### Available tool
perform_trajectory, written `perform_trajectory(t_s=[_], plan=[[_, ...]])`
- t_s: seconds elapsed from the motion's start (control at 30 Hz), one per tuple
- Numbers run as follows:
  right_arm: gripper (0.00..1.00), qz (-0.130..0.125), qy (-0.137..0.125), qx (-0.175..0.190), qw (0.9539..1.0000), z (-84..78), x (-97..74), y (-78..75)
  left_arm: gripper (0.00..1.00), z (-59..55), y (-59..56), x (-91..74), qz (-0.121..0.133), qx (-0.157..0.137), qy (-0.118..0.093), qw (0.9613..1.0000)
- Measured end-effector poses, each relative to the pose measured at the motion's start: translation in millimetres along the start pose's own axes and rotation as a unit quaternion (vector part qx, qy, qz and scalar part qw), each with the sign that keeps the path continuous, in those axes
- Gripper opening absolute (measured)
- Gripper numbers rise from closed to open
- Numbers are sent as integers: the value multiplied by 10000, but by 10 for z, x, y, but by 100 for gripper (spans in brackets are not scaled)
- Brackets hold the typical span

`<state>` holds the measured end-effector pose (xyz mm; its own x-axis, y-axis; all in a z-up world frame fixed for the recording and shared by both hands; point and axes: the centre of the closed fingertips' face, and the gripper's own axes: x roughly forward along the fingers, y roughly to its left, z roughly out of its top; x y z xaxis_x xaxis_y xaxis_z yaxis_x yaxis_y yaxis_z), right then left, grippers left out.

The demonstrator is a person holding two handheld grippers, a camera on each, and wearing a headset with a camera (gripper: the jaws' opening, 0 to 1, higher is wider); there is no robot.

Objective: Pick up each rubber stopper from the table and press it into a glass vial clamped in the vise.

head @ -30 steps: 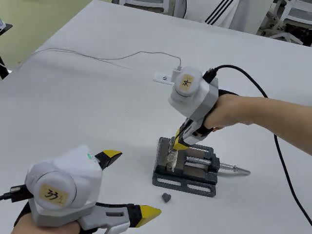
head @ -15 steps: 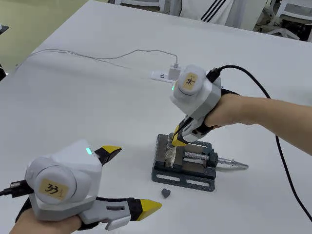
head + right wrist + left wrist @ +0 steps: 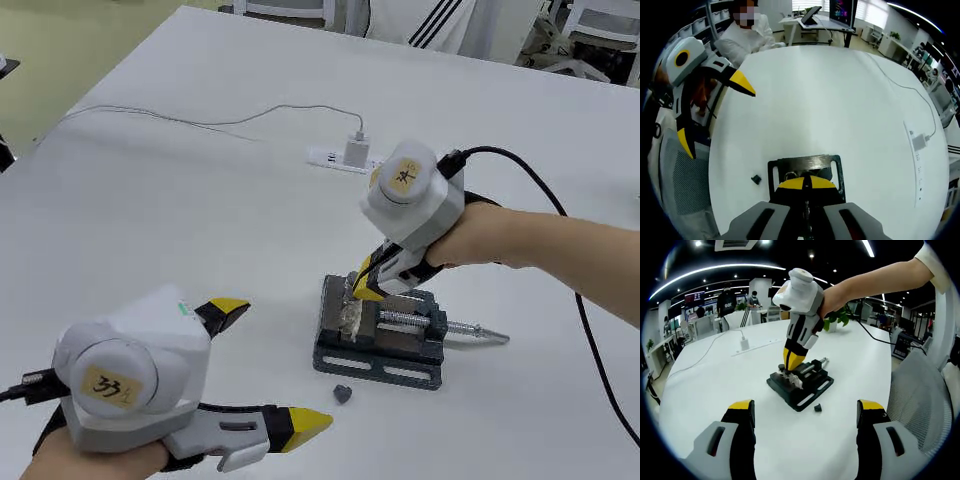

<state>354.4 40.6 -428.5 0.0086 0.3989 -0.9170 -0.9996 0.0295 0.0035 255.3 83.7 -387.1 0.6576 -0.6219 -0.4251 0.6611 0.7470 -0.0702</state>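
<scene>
Rubber stopper (image 3: 342, 394), small and dark, lay on the white surface (image 3: 180, 230) just in front of the vise (image 3: 372, 366), near its base but apart from it. In the left gripper view it appeared low between the two left fingers (image 3: 742, 410), on the near side of the vise.

The glass vial (image 3: 350, 318) stood upright, clamped at the left end of the vise. The right gripper (image 3: 362, 290) came down on it at a slant from the right, and its yellow tips were at the mouth of the vial and hid it. In the right gripper view the two fingers were pressed together with only a thin line between them. Whether something was pinched there, I could not tell. The screw handle (image 3: 480, 332) of the vise pointed away to the right, under the person's forearm.

The left gripper (image 3: 275, 365) hung low at the left, well apart from the vise, with its fingers spread wide and nothing between them.

Farther back on the surface lay a white power strip (image 3: 335, 157) with a charger (image 3: 357, 148) plugged in, and a thin white cable (image 3: 200, 122) ran from it to the left. A black cable (image 3: 540, 190) curved from the right gripper toward the right. A mesh chair (image 3: 920, 390) stood beside the surface.
</scene>
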Motion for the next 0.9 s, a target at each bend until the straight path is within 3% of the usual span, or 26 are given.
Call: perform_trajectory(t_s=[0.5,0.63,0.73,0.9], plan=[[0,-26,-54,-74,10000,-24,23,-61,82,-7,13,-33,17,2,0,10000],[1,-188,-139,-151,9996,-31,12,-85,82,-12,8,-32,7,5,5,10000],[2,-82,-215,-102,9997,-31,8,-25,82,-19,6,-31,2,-2,12,10000],[11,-137,-353,18,9993,-16,-34,47,82,-24,3,-33,6,-9,15,10000]])
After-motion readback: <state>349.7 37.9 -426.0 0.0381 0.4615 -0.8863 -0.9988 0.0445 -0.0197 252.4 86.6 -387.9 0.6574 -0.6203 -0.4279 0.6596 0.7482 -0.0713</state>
